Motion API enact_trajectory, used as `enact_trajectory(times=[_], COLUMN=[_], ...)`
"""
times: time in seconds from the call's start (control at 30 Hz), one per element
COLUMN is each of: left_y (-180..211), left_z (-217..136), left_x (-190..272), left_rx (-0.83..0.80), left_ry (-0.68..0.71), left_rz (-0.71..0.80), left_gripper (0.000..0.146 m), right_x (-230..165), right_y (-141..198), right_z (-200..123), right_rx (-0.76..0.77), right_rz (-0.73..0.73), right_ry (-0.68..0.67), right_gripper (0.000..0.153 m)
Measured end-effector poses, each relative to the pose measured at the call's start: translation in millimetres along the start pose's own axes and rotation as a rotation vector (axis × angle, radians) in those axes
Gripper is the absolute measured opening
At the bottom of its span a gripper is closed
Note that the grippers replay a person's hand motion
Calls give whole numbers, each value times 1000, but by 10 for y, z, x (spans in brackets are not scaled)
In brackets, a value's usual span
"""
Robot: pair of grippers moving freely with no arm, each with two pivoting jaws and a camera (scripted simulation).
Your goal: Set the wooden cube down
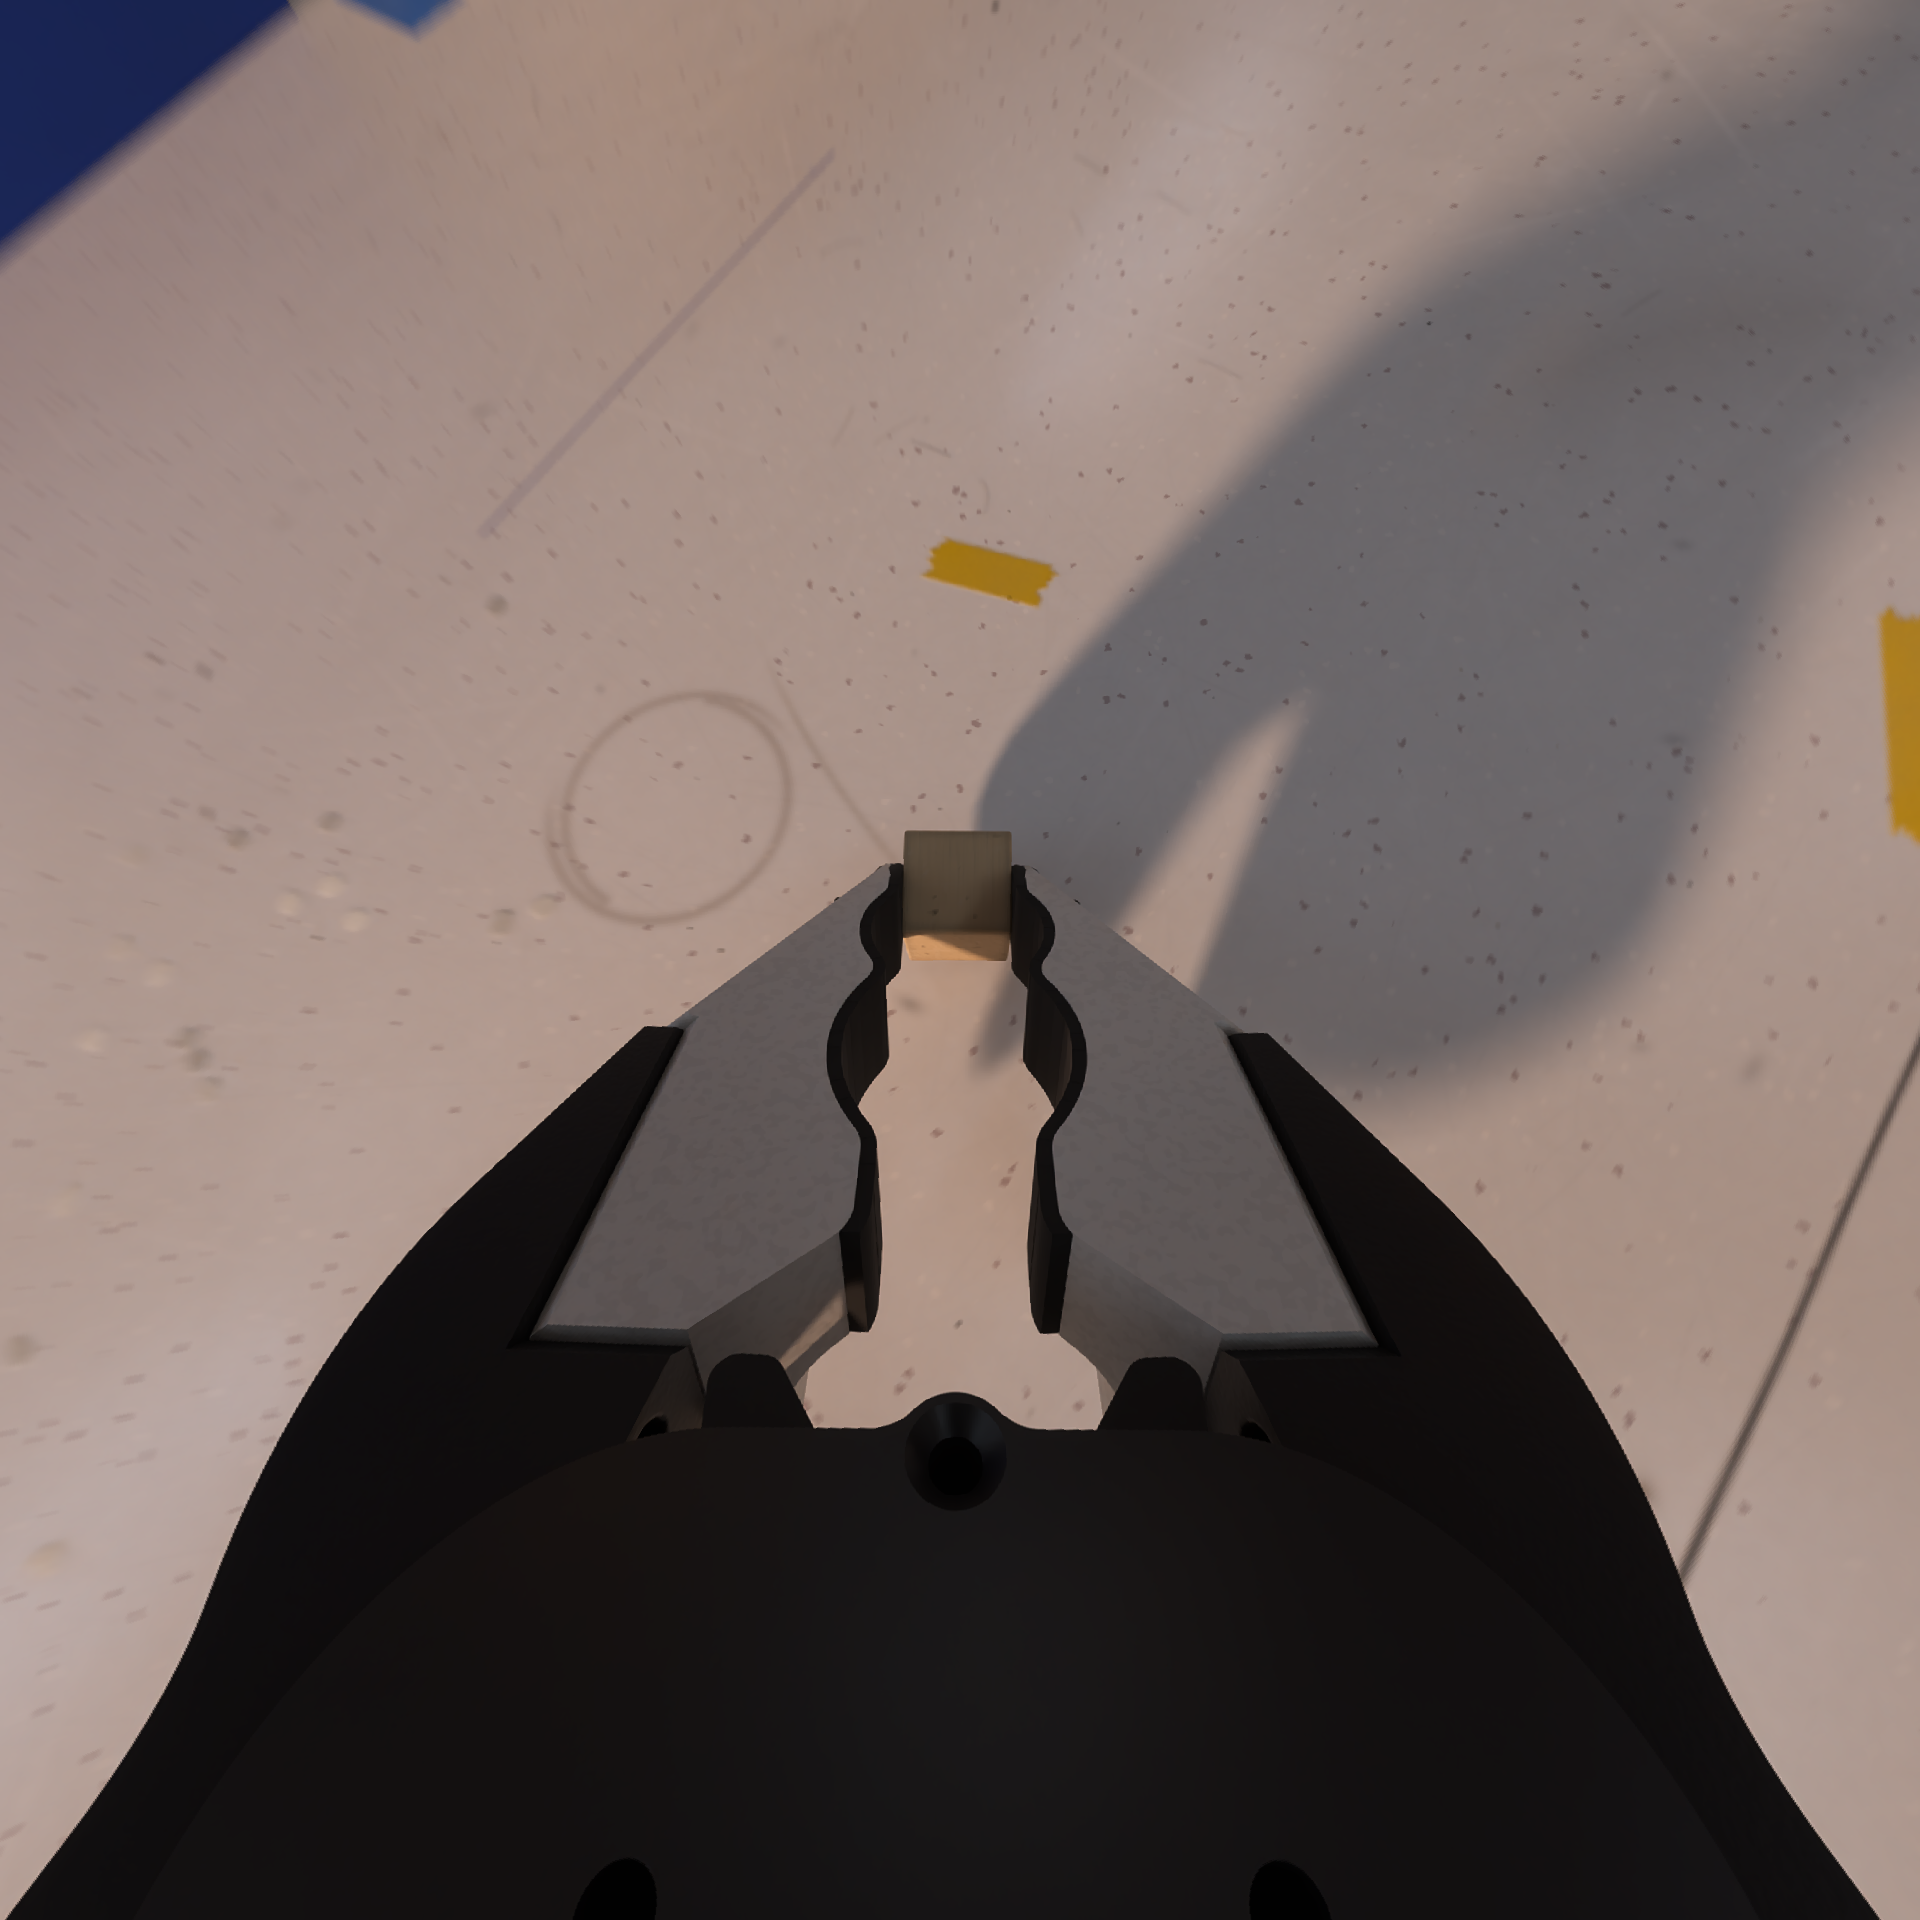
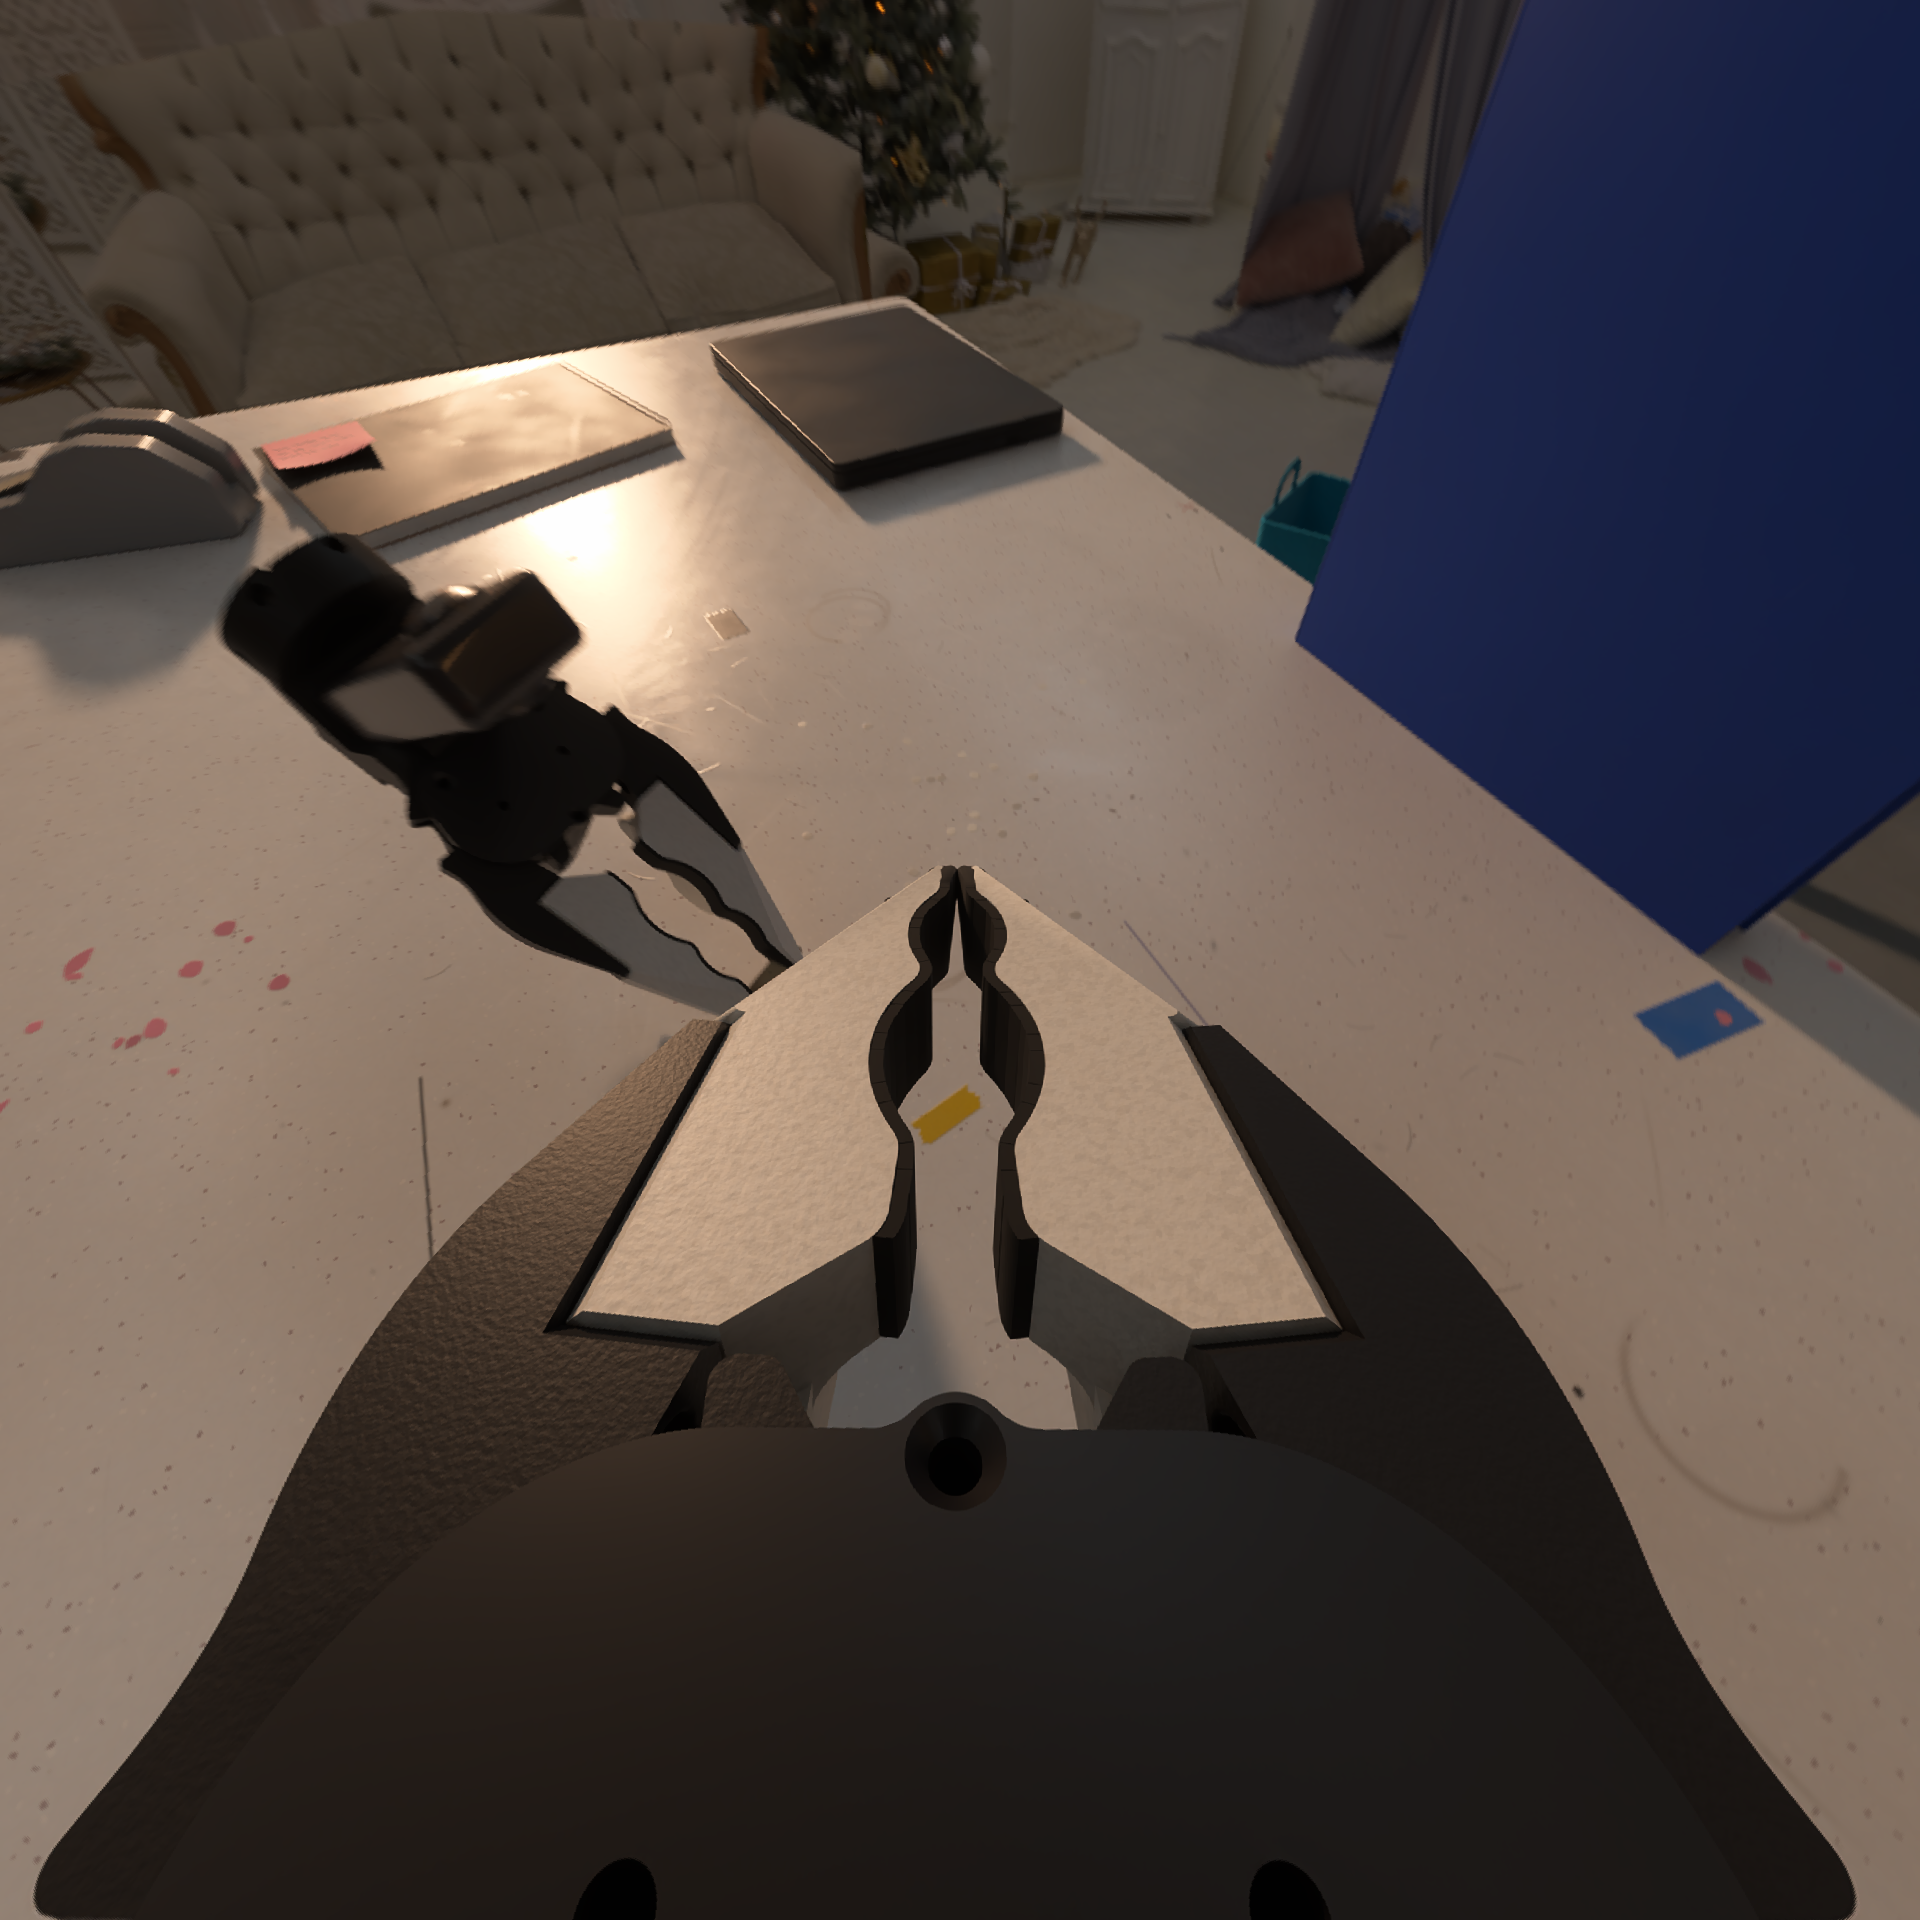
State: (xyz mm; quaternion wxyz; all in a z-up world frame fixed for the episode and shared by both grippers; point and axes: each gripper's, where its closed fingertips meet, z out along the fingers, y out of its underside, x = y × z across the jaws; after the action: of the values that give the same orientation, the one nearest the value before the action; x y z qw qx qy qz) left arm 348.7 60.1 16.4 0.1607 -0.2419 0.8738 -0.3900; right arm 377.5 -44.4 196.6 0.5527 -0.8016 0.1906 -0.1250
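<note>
A small pale wooden cube (image 1: 957, 894) sits pinched between the tips of my left gripper (image 1: 957, 883), which is shut on it. The cube hangs close over the speckled white table (image 1: 416, 1039); I cannot tell whether it touches. In the right wrist view the left gripper (image 2: 727, 935) points down at the table, and its tips and the cube are hidden behind my right gripper's finger. My right gripper (image 2: 956, 878) is shut and empty, just to the right of the left one.
A yellow tape strip (image 1: 990, 571) lies on the table just beyond the cube, and another (image 1: 1901, 727) at the right edge. A blue board (image 2: 1662, 468) stands at the right. Two dark flat slabs (image 2: 883, 395) (image 2: 468, 447) and a grey tape dispenser (image 2: 125, 488) lie at the far side.
</note>
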Motion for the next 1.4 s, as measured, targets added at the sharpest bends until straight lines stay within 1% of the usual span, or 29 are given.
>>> enact_trajectory(times=[0.07, 0.13, 0.2, 0.3, 0.4, 0.43, 0.53, 0.67, 0.7, 0.8, 0.9, 0.97, 1.07, 1.2, 1.3, 1.4], left_y=[-22, -1, 75, 213, 322, 365, 484, 562, 564, 559, 555, 555, 557, 561, 564, 567], left_z=[-127, -286, -420, -540, -591, -604, -627, -599, -599, -597, -594, -594, -596, -599, -601, -602], left_x=[-61, -126, -121, -96, -57, -33, -6, 22, 22, 20, 11, 4, -6, -12, -9, -6], left_rx=[42, 74, 95, 114, 112, 88, 11, 21, 25, 32, 36, 39, 41, 40, 38, 36], left_ry=[-35, -49, 11, 70, 115, 144, 154, 171, 170, 162, 157, 150, 148, 152, 164, 173], left_rz=[67, 114, 162, 221, 206, 192, 206, 201, 201, 213, 219, 225, 227, 228, 227, 225], left_gripper=[20, 20, 20, 20, 20, 20, 20, 20, 20, 20, 20, 20, 20, 20, 20, 20], right_x=[16, -7, -43, -147, -324, -380, -530, -580, -590, -608, -535, -528, -520, -530, -533, -484], right_y=[55, 108, 165, 275, 449, 512, 618, 668, 680, 739, 844, 894, 907, 887, 938, 978], right_z=[51, 141, 273, 564, 925, 1049, 1380, 1775, 1872, 2150, 2376, 2466, 2532, 2547, 2554, 2622], right_rx=[-25, -39, -56, -104, -194, -227, -279, -310, -315, -339, -387, -410, -425, -467, -539, -589], right_rz=[29, 47, 40, 49, 78, 66, -4, -142, -151, -117, -166, -216, -313, -450, -572, -704], right_ry=[2, -29, -41, -46, -101, -117, -164, -179, -193, -250, -224, -254, -341, -487, -589, -616], right_gripper=[0, 0, 0, 7, 15, 17, 17, 13, 11, 9, 7, 6, 6, 6, 7, 10])
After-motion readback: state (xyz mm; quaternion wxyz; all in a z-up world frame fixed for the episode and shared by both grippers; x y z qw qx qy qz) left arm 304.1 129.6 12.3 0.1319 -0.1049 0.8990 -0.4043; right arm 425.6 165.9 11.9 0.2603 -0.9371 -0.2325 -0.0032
